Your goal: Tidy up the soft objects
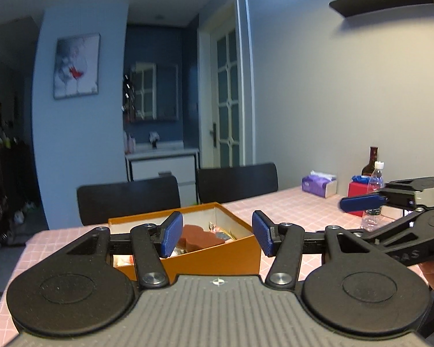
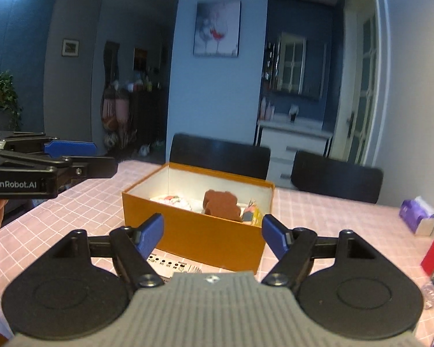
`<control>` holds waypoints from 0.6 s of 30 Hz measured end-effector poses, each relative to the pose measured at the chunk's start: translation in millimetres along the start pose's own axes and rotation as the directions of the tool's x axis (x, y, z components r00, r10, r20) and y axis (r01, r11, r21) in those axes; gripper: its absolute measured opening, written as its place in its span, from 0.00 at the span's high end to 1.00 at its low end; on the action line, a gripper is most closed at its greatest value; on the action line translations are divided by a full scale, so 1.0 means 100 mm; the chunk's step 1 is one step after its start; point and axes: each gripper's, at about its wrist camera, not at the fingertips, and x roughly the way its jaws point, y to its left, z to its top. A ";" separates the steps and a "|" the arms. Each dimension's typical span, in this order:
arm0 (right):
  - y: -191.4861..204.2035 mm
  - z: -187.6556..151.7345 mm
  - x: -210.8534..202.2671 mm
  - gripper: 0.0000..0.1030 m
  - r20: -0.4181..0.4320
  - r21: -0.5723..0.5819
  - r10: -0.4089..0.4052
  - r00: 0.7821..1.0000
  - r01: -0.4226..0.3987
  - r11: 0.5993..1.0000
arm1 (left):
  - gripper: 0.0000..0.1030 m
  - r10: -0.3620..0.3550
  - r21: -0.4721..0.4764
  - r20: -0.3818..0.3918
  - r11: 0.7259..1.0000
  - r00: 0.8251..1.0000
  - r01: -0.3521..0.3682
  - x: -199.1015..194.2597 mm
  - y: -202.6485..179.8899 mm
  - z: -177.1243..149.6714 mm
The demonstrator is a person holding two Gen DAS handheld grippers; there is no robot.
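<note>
The left tool (image 1: 217, 235) is spread wide with nothing between its blue pads (image 1: 170, 238), and the right tool (image 2: 212, 238) is spread wide too, with nothing in it. Both hang above the desk (image 2: 318, 211), which has a pink checked cloth. Just past them sits an orange box (image 2: 199, 231) with no lid. Inside the box a brown soft toy (image 2: 221, 204) stands near the right end, with some small colourful soft things (image 2: 173, 201) lying to its left. A white paper with small marks (image 2: 170, 263) sticks out from under the box. Farther along the desk are a purple tissue pack (image 1: 318, 185), a red box (image 1: 357, 189) and a clear bottle (image 1: 373, 196). Two black chairs (image 1: 237, 179) stand behind the desk
</note>
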 end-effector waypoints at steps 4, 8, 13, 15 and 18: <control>0.13 -0.27 -0.30 0.16 0.081 -0.028 -0.036 0.996 0.039 0.999 | 0.38 0.035 0.007 0.032 0.999 0.999 -0.035 -0.19 -0.16 -0.23; 0.24 -0.53 -0.50 0.16 0.121 0.011 -0.067 0.990 0.066 0.998 | 0.38 0.068 0.008 0.035 0.998 0.997 -0.068 -0.31 -0.31 -0.47; 0.37 -0.80 -0.65 0.16 0.120 0.088 -0.119 0.986 0.109 0.990 | 0.38 0.099 -0.055 -0.002 0.994 0.995 -0.099 -0.43 -0.35 -0.73; 0.43 -0.90 -0.66 0.16 0.107 0.112 -0.140 0.984 0.128 0.985 | 0.38 0.124 -0.075 -0.010 0.989 0.992 -0.125 -0.46 -0.35 -0.81; 0.52 -1.04 -0.64 0.16 0.067 0.129 -0.157 0.985 0.148 0.981 | 0.38 0.178 -0.064 -0.031 0.982 0.984 -0.180 -0.49 -0.38 -0.91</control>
